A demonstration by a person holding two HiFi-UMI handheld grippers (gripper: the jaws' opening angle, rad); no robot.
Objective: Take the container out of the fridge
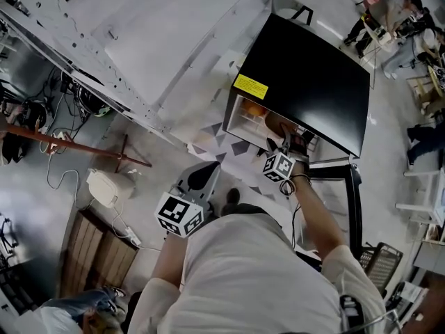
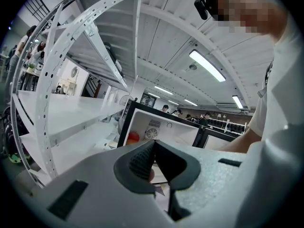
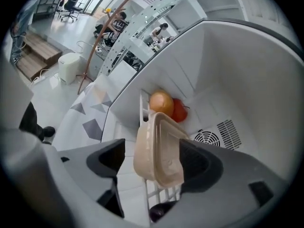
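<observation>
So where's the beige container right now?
In the right gripper view the container sits on the wire shelf inside the fridge, between the jaws of the open right gripper, just in front of an orange fruit and a red fruit.

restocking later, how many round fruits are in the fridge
2. An orange fruit sits at the back of the fridge, behind the container; a red fruit lies against its right side. Something dark under the wire shelf may be another.

light: bright ceiling strips (image 2: 207, 65) | edges: fisheye-warped, dark corners | blur: slight
</observation>
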